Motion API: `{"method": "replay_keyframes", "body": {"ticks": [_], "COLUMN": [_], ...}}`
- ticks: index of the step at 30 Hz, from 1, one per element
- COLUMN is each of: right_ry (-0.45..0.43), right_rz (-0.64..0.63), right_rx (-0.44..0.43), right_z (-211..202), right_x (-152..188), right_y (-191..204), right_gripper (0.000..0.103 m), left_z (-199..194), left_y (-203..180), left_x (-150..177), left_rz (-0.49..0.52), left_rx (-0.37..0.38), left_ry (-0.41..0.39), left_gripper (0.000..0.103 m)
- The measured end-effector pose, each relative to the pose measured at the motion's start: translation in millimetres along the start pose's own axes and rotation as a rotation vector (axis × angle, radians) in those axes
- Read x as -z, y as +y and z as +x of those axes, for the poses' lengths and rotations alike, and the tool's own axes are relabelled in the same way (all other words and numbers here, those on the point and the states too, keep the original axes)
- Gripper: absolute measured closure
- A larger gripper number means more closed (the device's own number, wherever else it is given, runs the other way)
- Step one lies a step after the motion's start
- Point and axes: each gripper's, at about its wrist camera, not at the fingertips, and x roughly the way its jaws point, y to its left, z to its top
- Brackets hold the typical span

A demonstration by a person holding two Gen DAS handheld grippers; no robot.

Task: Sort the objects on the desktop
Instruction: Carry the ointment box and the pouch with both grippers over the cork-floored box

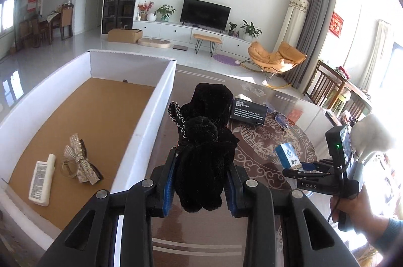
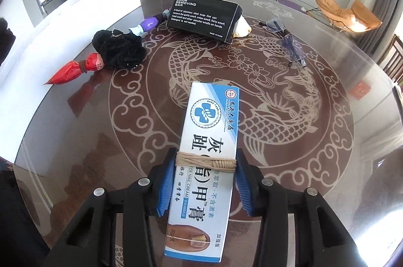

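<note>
Above table [image 2: 314, 141], beside white box [image 1: 156, 116]: left tongs [image 1: 199, 181] clamp black velvet scrunchie [image 1: 201, 148]; right tongs [image 2: 201, 186] grip blue-white nail cream carton [image 2: 209, 141], both lifted off glass.

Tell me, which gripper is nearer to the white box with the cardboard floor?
Left. The left gripper hangs beside the white box; the right gripper is farther right over the table.
</note>
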Motion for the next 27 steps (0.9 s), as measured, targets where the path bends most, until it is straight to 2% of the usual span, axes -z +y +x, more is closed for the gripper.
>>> {"method": "replay_keyframes", "body": {"ticks": [5, 9, 16, 19, 22, 24, 26, 27], "right_ry": [-0.064, -0.122, -0.170, -0.153, -0.107, -0.063, -0.022, 0.000], "right_rz": [-0.025, -0.081, -0.161, -0.207, -0.257, -0.296, -0.334, -0.349], "right_rx": [-0.063, -0.158, -0.421, -0.515, -0.556, -0.543, -0.517, -0.505], "right_z": [-41, -71, -100, -98, -81, -62, -43, -34], "right_x": [-28, -71, -146, -161, -165, -163, -157, -154], "right_y": [23, 71, 199, 265, 322, 352, 374, 382], "right_gripper": [0.058, 0.058, 0.058, 0.058, 0.058, 0.058, 0.057, 0.057], "left_z": [-17, -19, 7, 19, 30, 35, 39, 40], "left_y": [66, 116, 168, 180, 191, 202, 213, 218], "left_x": [-17, -21, -20, -15, -10, -7, -2, 1], "left_rz": [-0.071, -0.105, -0.147, -0.165, -0.176, -0.193, -0.222, -0.237], "left_rx": [-0.111, -0.201, -0.297, -0.330, -0.360, -0.390, -0.413, -0.428], "left_ry": [-0.017, 0.003, 0.088, 0.129, 0.167, 0.190, 0.214, 0.224], "left_gripper": [0.070, 0.070, 0.070, 0.070, 0.069, 0.066, 0.053, 0.032]}}
